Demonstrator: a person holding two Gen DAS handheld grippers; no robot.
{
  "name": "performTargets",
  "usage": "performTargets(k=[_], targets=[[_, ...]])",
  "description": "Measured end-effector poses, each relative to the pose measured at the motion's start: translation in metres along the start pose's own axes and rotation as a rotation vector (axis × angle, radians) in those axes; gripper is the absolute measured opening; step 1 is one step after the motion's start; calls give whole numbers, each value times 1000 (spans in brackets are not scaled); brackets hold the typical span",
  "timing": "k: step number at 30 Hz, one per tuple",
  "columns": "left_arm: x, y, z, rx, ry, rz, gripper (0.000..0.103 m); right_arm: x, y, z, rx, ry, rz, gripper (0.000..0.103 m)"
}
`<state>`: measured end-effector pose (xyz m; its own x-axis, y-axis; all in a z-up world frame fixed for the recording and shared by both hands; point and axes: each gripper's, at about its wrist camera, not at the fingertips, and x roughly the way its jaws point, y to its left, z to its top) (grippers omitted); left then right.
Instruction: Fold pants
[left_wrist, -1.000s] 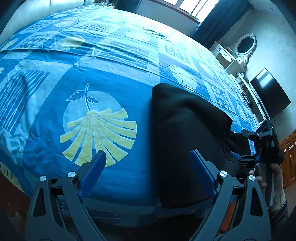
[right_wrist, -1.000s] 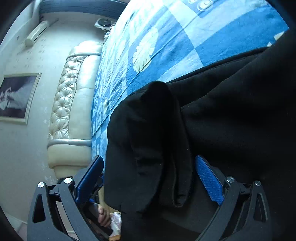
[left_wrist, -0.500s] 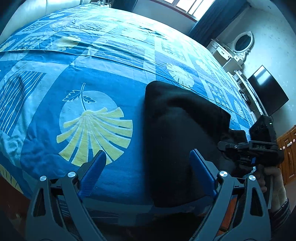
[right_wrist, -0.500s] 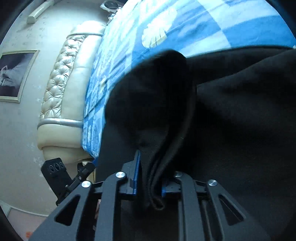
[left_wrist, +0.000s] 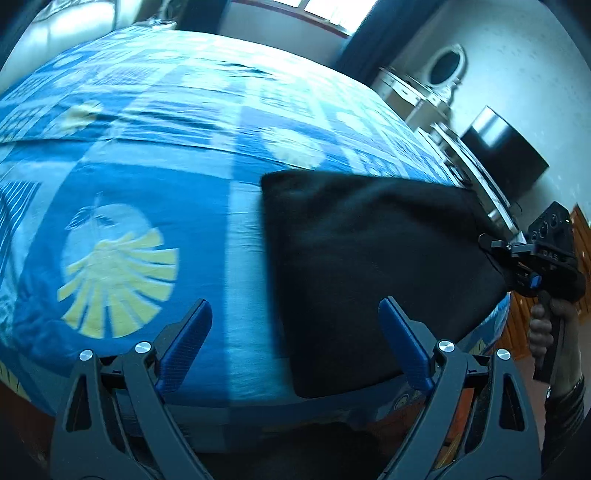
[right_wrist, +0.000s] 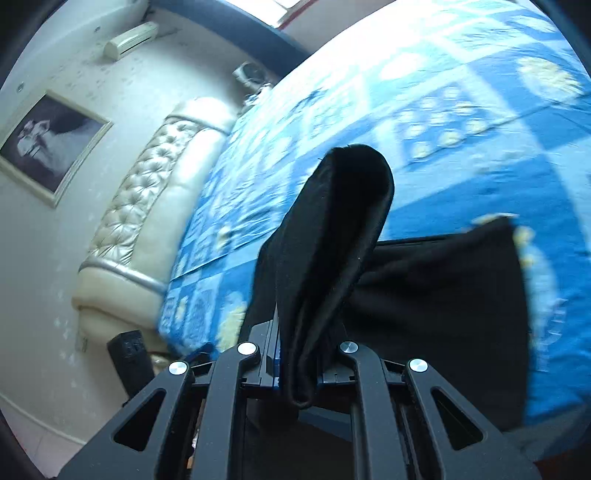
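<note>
The black pants lie folded on the blue patterned bedspread, near the bed's front right corner. My left gripper is open and empty, just in front of the pants' near left edge. My right gripper is shut on a bunched corner of the pants and lifts it off the bed; the rest hangs and spreads to the right. The right gripper also shows in the left wrist view at the pants' right corner, held by a hand.
A cream tufted headboard stands at the far end of the bed. A dresser with an oval mirror and a black TV stand along the right wall. The bed's front edge lies just under my left gripper.
My right gripper closed on the pants' corner and lifted it up off the bed. The left gripper stayed open and shifted a little left and back.
</note>
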<state>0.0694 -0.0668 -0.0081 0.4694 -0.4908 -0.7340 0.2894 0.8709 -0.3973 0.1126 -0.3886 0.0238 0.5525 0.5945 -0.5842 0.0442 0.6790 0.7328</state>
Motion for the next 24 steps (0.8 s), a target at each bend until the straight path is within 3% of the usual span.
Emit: performTargets(k=[3,8,24], targets=[[13,-14,-1,19,20,4,91,-3,-35,-4,52,1,-45,12],[33,-23,-7,39,57,38,91,10,-86,-17,147,26,-43,12],[53,-19,-19,35,104,73,93,16,-117,-29,209,9,99,12]])
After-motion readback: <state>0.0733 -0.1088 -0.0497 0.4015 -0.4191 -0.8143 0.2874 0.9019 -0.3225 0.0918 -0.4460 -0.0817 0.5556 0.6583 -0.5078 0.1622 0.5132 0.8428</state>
